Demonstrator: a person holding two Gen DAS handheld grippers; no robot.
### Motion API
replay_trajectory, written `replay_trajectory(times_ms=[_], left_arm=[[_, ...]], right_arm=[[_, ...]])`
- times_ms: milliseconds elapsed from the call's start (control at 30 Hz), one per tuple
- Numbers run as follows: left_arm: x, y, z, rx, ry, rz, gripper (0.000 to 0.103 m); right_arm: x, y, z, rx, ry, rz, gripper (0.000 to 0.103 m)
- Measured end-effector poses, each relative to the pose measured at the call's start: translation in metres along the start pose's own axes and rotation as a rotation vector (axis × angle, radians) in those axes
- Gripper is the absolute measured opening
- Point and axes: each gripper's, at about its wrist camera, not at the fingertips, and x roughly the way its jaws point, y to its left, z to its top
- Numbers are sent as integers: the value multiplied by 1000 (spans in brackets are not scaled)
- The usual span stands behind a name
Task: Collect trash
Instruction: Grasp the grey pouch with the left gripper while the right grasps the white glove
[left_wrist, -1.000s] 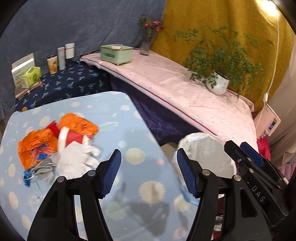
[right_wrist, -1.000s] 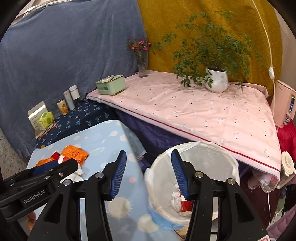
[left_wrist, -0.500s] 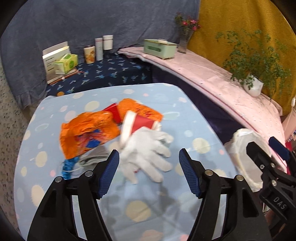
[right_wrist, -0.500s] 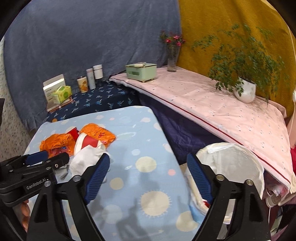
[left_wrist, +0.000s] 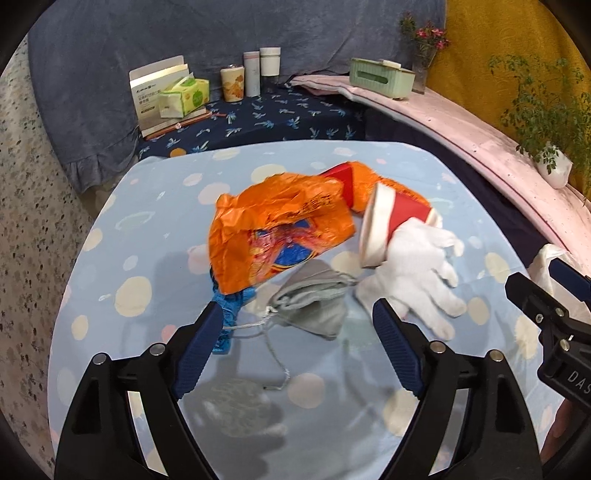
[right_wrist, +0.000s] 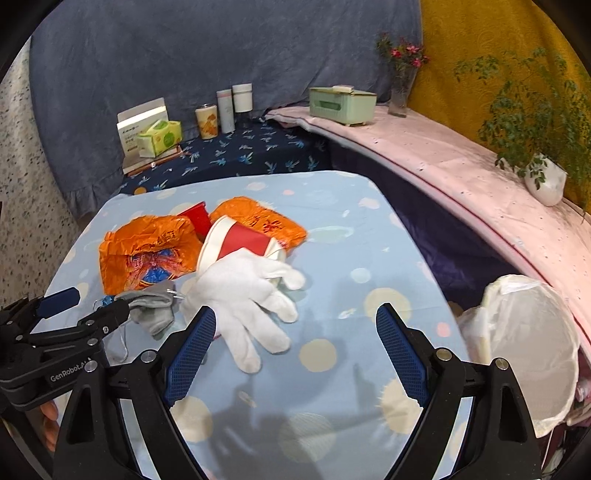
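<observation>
Two sets of fingers stand wide and empty, their jaws just opened: the left gripper (left_wrist: 299, 339) faces the grey mask (left_wrist: 314, 299) just beyond, while the right gripper (right_wrist: 295, 347) is nearer the white glove (right_wrist: 247, 295), its digits pointing near-right across the surface (right_wrist: 351, 369).

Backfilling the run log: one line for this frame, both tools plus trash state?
left tool: open, just widened, empty, above grey mask | right tool: open, empty, near white glove | trash pile on table | bin right

Blue item (left_wrist: 225, 314) half under orange wrapper (left_wrist: 280, 236)
</observation>
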Motion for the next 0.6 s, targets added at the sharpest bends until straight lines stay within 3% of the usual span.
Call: replay_trajectory(times_ms=[267, 400, 500, 600], left_arm=[[26, 6, -4, 14, 18, -12, 76], [33, 2, -3, 23, 26, -33, 70], [38, -2, -2, 30, 32, -42, 62], [42, -4, 0, 37, 41, -56, 47]], right_arm=[[41, 15, -8, 15, 77, 18, 84], [57, 20, -12, -1, 118, 21, 76], [68, 21, -16, -1, 150, 30, 71], [78, 23, -20, -4, 182, 40, 63]])
